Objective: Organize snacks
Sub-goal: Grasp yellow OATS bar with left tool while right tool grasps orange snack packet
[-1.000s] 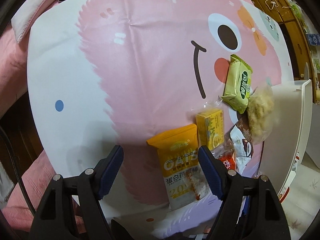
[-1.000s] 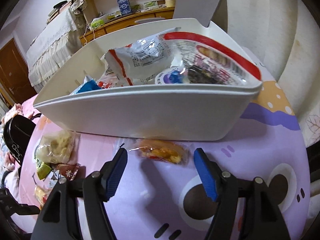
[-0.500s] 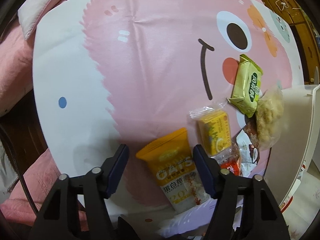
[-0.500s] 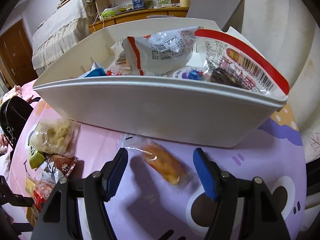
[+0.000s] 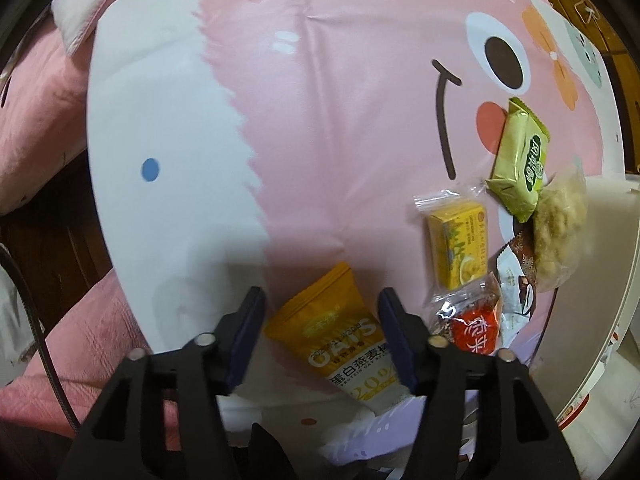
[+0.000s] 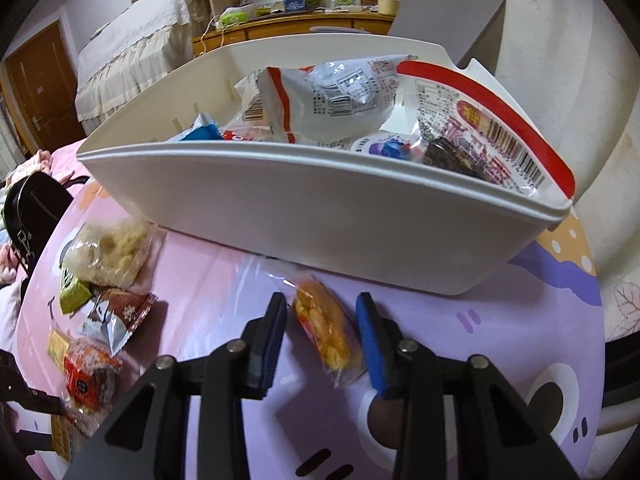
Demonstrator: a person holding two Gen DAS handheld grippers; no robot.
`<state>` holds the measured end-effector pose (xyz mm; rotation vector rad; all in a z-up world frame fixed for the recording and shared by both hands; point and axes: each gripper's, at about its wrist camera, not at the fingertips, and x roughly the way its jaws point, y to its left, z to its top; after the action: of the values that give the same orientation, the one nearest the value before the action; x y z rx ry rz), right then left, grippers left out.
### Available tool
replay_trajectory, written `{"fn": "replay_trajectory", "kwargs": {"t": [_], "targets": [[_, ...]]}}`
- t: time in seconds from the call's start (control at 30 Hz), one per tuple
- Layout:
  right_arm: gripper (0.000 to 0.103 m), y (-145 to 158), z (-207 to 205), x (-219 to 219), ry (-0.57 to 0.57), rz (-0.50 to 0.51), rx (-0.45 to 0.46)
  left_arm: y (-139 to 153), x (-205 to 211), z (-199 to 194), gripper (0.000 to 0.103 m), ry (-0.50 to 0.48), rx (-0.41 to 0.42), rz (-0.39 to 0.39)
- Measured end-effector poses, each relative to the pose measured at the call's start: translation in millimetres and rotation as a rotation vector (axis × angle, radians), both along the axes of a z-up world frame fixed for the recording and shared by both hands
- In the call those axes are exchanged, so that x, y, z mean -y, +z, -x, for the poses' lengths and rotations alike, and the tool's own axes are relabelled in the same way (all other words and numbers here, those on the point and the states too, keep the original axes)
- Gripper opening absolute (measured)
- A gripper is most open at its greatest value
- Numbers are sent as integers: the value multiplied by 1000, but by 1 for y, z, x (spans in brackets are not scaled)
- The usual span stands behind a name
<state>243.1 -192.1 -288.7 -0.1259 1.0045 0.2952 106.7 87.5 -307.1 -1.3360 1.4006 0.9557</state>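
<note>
My left gripper is open, its jaws either side of an orange oats packet lying on the pink cartoon tablecloth. To its right lie a yellow boxed snack, a green packet, a puffed-snack bag, a brown-white wrapper and a red packet. My right gripper is open around a clear-wrapped orange snack lying in front of the white bin, which holds several packets.
The white bin's wall stands at the right in the left wrist view. A black bag sits at the table's left edge. A grey chair and a wooden cabinet stand behind the bin.
Both grippers have narrowed and moved forward. The left now straddles the oats packet. The right now straddles the orange snack, which has turned lengthwise between its jaws.
</note>
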Motion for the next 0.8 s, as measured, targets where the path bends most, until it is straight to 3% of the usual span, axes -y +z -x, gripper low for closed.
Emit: {"fn": "replay_trajectory", "kwargs": {"t": [0.13, 0.6, 0.7, 0.8], "targets": [[20, 1, 5, 0, 17, 7, -9, 7, 0, 7, 73, 17, 3, -6], [20, 10, 17, 17, 31, 0, -59, 6, 23, 30, 73, 126, 31, 37], [20, 13, 21, 23, 23, -1, -63, 2, 24, 30, 72, 132, 35, 44], [20, 15, 24, 28, 14, -1, -69, -3, 26, 31, 62, 132, 44, 56]]}}
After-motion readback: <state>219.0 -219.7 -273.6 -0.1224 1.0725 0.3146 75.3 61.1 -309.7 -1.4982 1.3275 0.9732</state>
